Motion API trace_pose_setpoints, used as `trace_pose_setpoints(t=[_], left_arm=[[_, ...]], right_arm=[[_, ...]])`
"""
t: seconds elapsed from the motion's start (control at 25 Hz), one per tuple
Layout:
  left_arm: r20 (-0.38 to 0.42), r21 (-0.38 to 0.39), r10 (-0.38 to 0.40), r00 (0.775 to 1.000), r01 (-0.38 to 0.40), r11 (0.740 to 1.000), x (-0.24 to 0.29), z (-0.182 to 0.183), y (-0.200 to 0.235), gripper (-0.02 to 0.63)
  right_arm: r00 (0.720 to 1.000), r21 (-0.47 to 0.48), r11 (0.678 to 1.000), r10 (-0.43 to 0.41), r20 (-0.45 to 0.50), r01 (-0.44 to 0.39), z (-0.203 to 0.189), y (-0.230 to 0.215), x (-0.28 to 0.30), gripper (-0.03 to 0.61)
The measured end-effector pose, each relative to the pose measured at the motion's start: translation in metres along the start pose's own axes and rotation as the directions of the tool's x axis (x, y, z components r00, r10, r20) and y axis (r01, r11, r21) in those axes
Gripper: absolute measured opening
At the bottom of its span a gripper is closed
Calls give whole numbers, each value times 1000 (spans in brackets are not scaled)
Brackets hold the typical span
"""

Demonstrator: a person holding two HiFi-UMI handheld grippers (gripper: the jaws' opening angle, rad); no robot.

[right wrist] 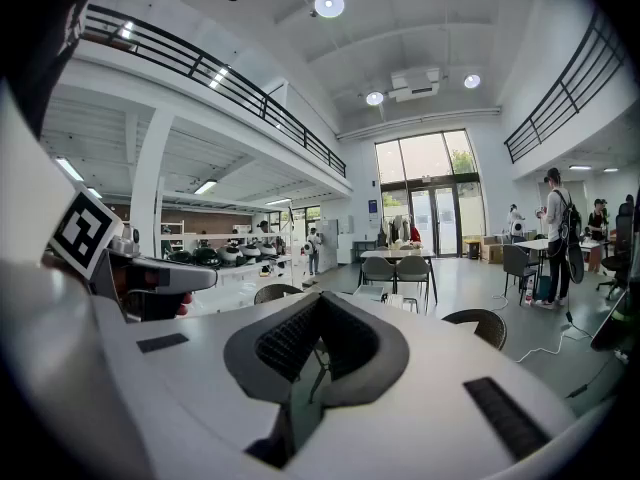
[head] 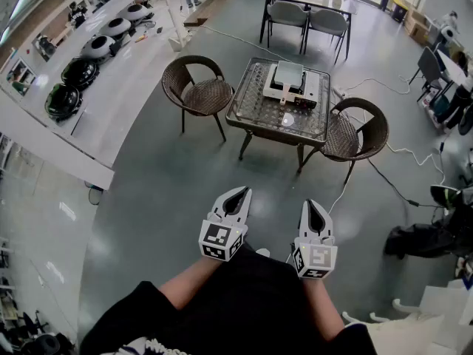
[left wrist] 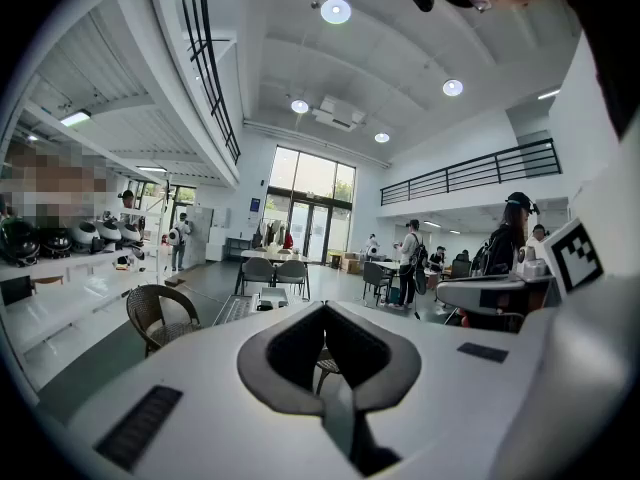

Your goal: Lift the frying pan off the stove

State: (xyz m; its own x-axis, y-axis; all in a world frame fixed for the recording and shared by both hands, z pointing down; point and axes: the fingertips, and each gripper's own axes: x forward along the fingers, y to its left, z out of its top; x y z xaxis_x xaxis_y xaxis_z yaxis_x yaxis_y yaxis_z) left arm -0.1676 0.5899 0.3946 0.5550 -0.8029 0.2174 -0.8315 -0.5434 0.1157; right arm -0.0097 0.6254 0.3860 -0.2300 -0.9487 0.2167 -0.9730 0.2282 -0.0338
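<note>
A white stove [head: 293, 87] stands on a small glass-topped table [head: 251, 109] a few steps ahead of me. On the stove sits a pale pan-like thing [head: 288, 71] with a short handle toward me; it is too small to make out further. My left gripper [head: 241, 191] and right gripper [head: 310, 204] are held close to my body, well short of the table. Both have their jaws together with nothing between them. The left gripper [left wrist: 325, 313] looks over its tips at the table [left wrist: 240, 308]. The right gripper [right wrist: 320, 303] faces the same table [right wrist: 385, 296].
A wicker chair [head: 198, 87] stands left of the table and another [head: 356, 128] right of it. Cables [head: 392, 183] trail over the grey floor at the right, near a black bag [head: 421, 239]. A long white counter [head: 89, 72] runs along the left. A second table with grey chairs [head: 307, 9] stands behind.
</note>
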Motion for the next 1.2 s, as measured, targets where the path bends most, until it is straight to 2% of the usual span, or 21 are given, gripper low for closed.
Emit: trace_pose_setpoints(t=[0.28, 0.56, 0.96, 1.2], left_arm=[[11, -16, -10, 1000, 10, 1000, 6, -9, -12, 15], [-5, -8, -24, 1000, 24, 1000, 26, -8, -10, 15], [-13, -8, -33, 999, 33, 999, 104, 0, 25, 15], [22, 29, -21, 1000, 20, 999, 162, 34, 59, 15]], right_arm=[[999, 74, 996, 41, 28, -43, -16, -7, -4, 31], [1000, 82, 996, 25, -1, -25, -24, -21, 12, 31], [999, 75, 997, -34, -37, 36, -27, -60, 67, 31], [997, 66, 996, -62, -45, 65, 2, -88, 131, 31]])
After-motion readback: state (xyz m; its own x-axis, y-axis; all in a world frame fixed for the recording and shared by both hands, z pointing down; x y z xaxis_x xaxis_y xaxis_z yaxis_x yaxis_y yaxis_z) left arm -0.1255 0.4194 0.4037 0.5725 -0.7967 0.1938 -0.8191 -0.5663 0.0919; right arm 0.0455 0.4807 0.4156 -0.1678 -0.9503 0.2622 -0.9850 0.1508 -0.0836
